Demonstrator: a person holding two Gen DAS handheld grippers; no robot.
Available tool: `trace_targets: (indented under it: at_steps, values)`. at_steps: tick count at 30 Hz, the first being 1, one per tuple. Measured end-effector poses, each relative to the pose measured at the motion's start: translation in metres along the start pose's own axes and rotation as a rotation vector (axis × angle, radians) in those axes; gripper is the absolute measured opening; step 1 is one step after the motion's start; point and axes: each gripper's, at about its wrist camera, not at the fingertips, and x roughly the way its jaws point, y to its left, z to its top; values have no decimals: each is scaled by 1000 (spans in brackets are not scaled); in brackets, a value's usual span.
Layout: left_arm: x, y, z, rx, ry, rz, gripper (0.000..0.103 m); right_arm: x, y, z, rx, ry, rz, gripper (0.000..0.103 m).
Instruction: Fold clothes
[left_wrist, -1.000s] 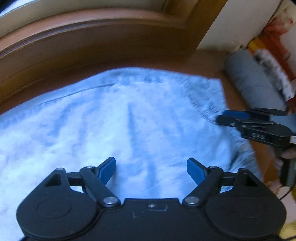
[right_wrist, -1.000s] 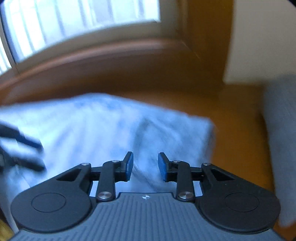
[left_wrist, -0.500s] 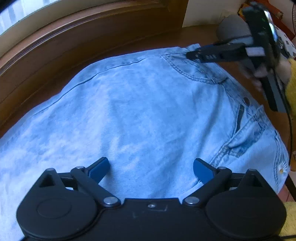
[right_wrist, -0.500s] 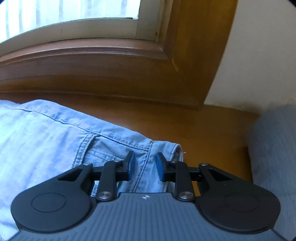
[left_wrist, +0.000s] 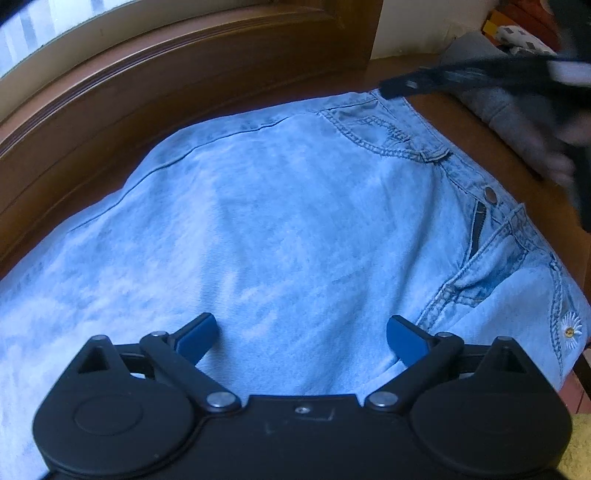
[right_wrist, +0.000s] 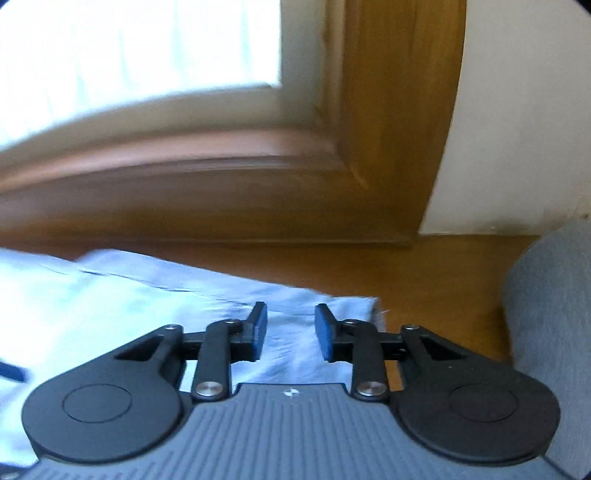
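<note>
Left gripper: jaws spread wide, just opened further, nothing clasped; jeans spread flat directly beneath and ahead.
Right gripper: jaws partly apart, just opened further, nothing pinched; waistband corner seen below tips, contact not determinable.
Wooden surface beyond denim; wooden window frame further ahead; grey fabric bundle at right.
Fly, button, daisy patch recorded in left view only; window pane clearer in right view.

Blown-out window daylight, fisheye-bent edges, motion blur throughout.
</note>
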Motion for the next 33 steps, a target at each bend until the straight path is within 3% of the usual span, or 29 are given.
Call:
trace_targets:
  at_steps: [3,7,12,16,18,22,29,33]
  values:
    - [3,-5,-1,15,4,16,100,-24,11,-16,-53,18,50,37]
    - [4,-9,-3,23,5,31,100,-24,18,-47,-122,95,68,37]
    - [7,-6,1,16,11,26,100,-21,5,-57,-30,102,16,37]
    - [2,7,6,-68,11,-17,98,-59,-9,-58,36,33,4,37]
    - [1,13,8,-92,11,-36,98,-76,-17,-67,68,51,13,37]
    - [3,5,10,-44,27,1,98,-99,-29,-92,72,110,15,37]
    - [6,-7,10,18,32,41,99,-87,-19,-116,31,145,33,37]
    - [5,-6,8,30,28,39,99,-78,-23,-121,94,126,22,36]
